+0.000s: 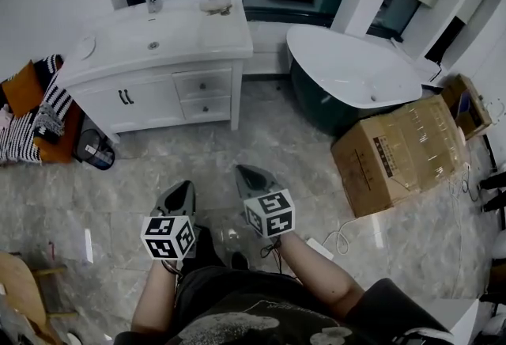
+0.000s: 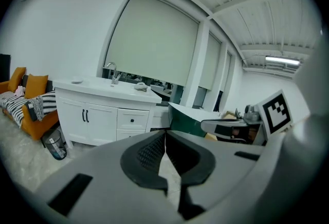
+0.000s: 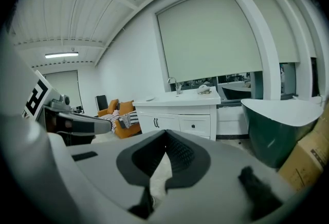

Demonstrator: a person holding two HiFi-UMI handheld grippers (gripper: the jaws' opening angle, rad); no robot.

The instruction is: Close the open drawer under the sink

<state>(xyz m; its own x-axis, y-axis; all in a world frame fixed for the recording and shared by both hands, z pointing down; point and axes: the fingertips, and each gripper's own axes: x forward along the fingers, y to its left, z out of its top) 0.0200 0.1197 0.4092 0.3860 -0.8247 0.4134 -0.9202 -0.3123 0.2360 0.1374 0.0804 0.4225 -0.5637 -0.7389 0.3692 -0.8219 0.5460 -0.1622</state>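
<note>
Both tongs are clenched on nothing. The left tongs (image 1: 187, 184) show their dark ribbed pads (image 2: 149, 153) meeting at the tip in the left gripper view, and the right tongs (image 1: 240, 170) show the same closed tips in the right gripper view, with only pale floor behind them. They hover side by side close to the person's body, tips leaning slightly toward each other, above the marble floor (image 1: 261, 130). The white vanity (image 1: 103, 102) stands well apart, straight ahead of the two tips across a bare stretch of that floor. Its two stacked drawers sit beside the double doors, below the counter to one side of the sink (image 1: 154, 41). The upper drawer (image 1: 203, 85) and the lower drawer (image 1: 205, 108) both look flush with the cabinet face. Beyond the right tongs stand a bathtub (image 1: 348, 70) and a cardboard box (image 1: 403, 149).
</note>
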